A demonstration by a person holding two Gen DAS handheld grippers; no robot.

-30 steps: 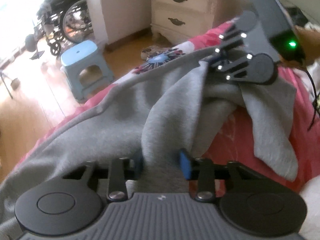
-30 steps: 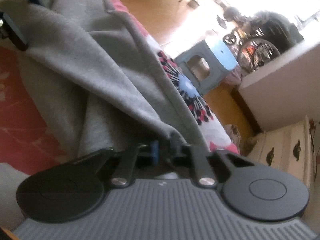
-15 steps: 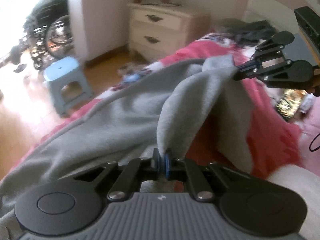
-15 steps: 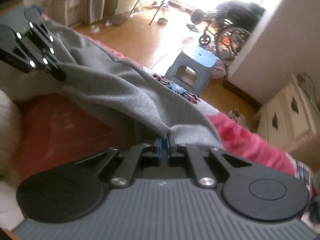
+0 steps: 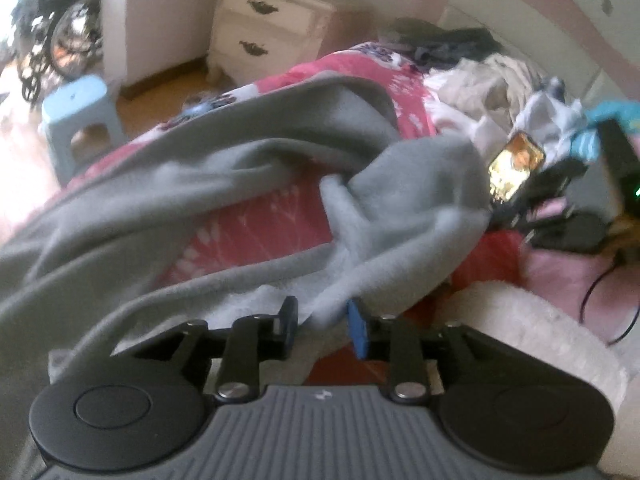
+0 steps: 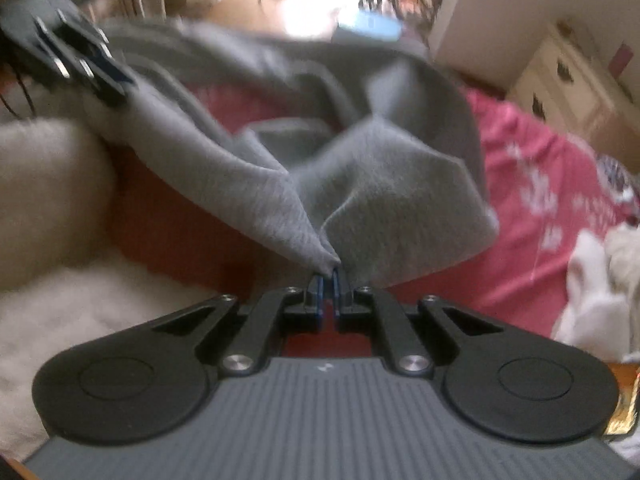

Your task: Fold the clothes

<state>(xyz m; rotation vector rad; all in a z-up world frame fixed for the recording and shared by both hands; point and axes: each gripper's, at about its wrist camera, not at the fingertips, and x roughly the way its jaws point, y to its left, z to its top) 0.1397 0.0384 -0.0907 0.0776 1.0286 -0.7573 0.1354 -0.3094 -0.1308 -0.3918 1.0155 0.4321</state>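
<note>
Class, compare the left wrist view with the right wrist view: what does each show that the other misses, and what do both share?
Only the left wrist view shows the left tool open, grey cloth lying loose between its pads, and the clothes pile at the bed's far end. Only the right wrist view shows the right tool shut on a pinched fold, and the white fluffy blanket. Both show the grey garment on the pink bedspread and the white dresser.

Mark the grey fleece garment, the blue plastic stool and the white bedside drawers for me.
grey fleece garment (image 6: 404,184): right wrist view, bunched middle.
blue plastic stool (image 5: 78,96): left wrist view, seat top.
white bedside drawers (image 5: 264,28): left wrist view, upper drawer front.
</note>
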